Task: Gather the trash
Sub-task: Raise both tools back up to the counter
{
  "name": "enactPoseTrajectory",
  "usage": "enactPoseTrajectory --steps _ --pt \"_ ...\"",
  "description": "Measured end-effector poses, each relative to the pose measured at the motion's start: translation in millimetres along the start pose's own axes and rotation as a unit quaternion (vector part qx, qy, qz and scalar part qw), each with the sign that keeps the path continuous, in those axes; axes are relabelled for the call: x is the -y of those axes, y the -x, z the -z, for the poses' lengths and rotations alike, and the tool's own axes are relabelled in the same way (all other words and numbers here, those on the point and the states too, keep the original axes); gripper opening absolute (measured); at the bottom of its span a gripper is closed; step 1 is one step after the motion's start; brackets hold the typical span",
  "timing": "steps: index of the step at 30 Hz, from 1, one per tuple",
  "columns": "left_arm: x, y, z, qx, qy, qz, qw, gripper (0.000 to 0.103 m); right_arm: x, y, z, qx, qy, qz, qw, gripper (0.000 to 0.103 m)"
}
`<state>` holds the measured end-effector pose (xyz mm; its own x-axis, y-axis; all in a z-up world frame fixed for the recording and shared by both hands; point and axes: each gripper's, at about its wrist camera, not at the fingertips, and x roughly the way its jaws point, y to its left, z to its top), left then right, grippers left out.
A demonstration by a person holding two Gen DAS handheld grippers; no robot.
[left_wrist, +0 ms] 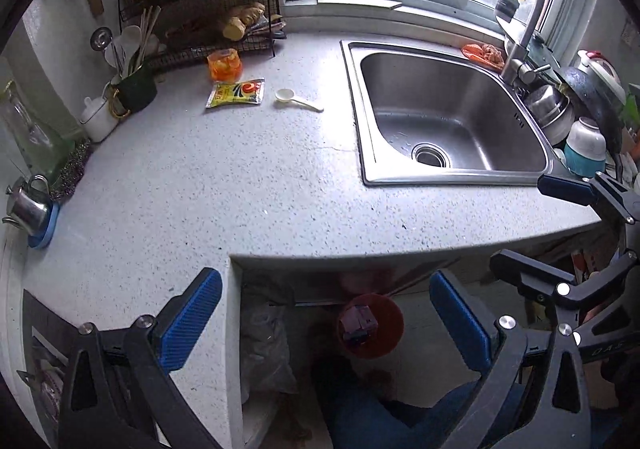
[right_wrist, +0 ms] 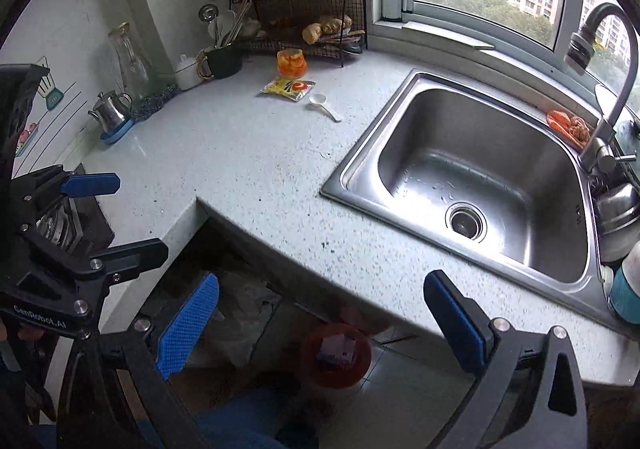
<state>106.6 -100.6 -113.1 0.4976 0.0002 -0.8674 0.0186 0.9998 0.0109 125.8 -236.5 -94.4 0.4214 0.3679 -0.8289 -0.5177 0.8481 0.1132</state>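
Left hand-held gripper [left_wrist: 326, 321], right hand-held gripper [right_wrist: 320, 323]: both released, empty, above desk edge. Step: between pickups. Red plastic bin [left_wrist: 370, 325] on floor below holds trash. Next: reach far-left for yellow foil sachet [left_wrist: 236, 93] on speckled grey desk [left_wrist: 240, 185].

The bench [left_wrist: 240, 189] is pale grey with dark speckles. The bin [left_wrist: 372, 325] is red. The packet [left_wrist: 236, 93] is yellow with a red spot. The spoon [left_wrist: 298, 100] is white.
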Motion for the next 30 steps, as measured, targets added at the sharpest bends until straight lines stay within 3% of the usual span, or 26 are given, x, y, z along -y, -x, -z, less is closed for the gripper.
enactPoseTrajectory --steps 16,26,30 --pt "-110 -88 -128 -0.030 0.021 0.034 0.9988 0.103 4 -93 -122 -0.016 -0.001 0.006 1.000 0.102" --pt "-159 -155 -163 -0.073 0.039 0.035 0.9959 0.103 6 -179 -176 -0.063 0.020 -0.015 0.998 0.102" --pt "-175 -174 -172 -0.085 0.036 0.030 0.9953 0.103 5 -208 -188 -0.090 0.034 -0.025 0.995 0.088"
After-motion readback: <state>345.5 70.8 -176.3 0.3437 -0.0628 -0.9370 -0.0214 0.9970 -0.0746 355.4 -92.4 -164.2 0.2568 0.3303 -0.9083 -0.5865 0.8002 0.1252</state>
